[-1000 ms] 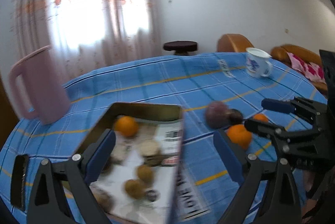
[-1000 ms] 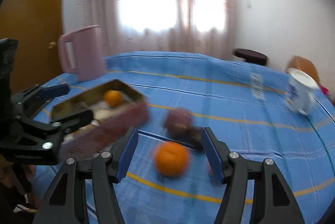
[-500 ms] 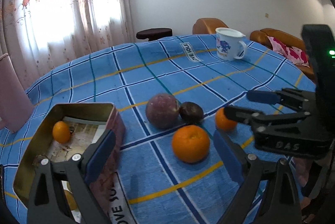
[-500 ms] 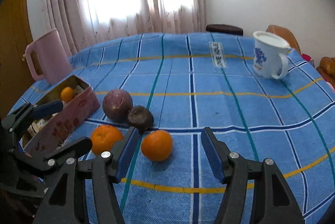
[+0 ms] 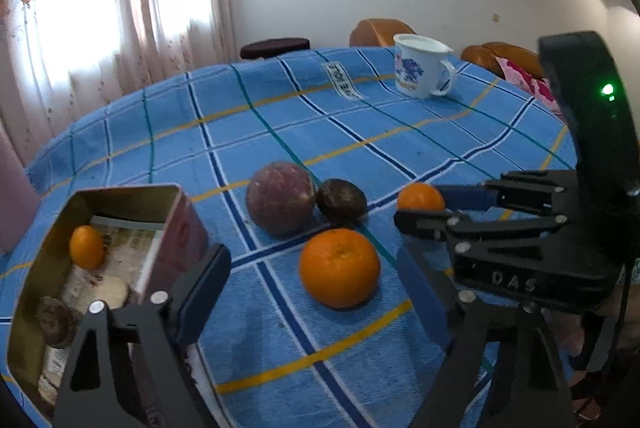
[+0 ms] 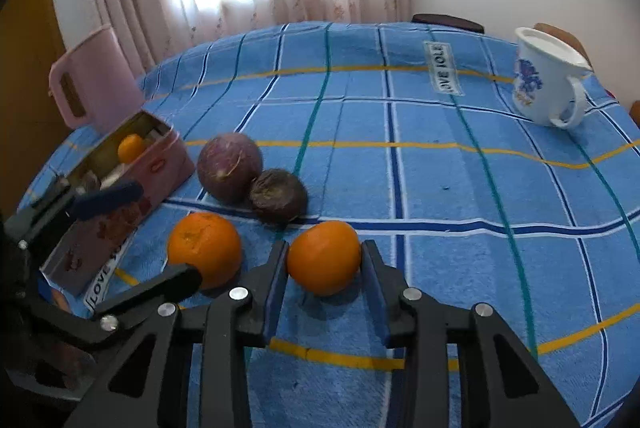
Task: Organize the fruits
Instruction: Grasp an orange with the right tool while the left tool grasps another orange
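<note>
While my right tool [image 6: 324,268] closes its jaws on the small orange [image 6: 323,256] at the lower centre of the right wrist view, both blue pads sit at the fruit's sides and look to be touching the skin. My left tool [image 5: 316,280] is closing too, but its jaws are wide apart with nothing pressed; the larger orange [image 5: 339,267] lies between them on the blue checked counter [image 5: 280,131], at the middle of the left wrist view. The open tin [image 5: 120,195], lower left there, already holds a small orange [image 5: 86,246] and some darker fruit. The large purple fruit [image 6: 230,167] and the wrinkled dark fruit [image 6: 279,201] rest touching each other just above both oranges.

I judge the risks thus: a round orange pinched below its widest part could squirt out and roll into the two dark fruits; the two tools stand close and could knock together; a squeeze too hard could bruise the peel.
</note>
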Demonstrator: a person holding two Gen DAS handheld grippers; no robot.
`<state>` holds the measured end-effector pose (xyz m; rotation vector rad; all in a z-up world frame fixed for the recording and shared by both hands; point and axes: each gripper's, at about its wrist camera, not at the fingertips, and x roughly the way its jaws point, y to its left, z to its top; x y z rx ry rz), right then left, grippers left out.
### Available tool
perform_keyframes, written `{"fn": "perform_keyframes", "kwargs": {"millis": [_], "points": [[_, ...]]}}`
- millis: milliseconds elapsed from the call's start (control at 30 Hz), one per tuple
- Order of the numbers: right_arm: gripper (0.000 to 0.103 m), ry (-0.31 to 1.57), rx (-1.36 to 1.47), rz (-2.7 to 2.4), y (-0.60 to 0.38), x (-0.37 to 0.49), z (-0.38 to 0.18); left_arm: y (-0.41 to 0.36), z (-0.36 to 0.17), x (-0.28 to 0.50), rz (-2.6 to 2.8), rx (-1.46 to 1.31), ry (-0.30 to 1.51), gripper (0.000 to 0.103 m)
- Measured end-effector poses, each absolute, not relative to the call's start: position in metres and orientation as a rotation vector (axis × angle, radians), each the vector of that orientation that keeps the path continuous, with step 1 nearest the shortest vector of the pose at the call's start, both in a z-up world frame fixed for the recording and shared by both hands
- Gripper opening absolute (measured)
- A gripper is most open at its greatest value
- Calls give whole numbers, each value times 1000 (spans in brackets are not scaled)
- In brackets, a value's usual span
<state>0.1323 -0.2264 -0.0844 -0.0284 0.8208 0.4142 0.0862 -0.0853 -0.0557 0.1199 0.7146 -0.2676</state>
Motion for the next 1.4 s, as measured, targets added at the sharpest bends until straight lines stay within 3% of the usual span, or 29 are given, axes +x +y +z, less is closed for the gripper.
{"fn": "perform_keyframes", "kwargs": {"millis": [167,300,1400], "points": [[38,826,0,408,-230,135,-84,-94,-61,95,-309,119,757,73],[38,820,-4,410,-229,134,-83,-94,-66,102,-327,105,805,50],[38,606,-76,429,-223,100,-58,-83,-42,72,-246,91,584,49]]}}
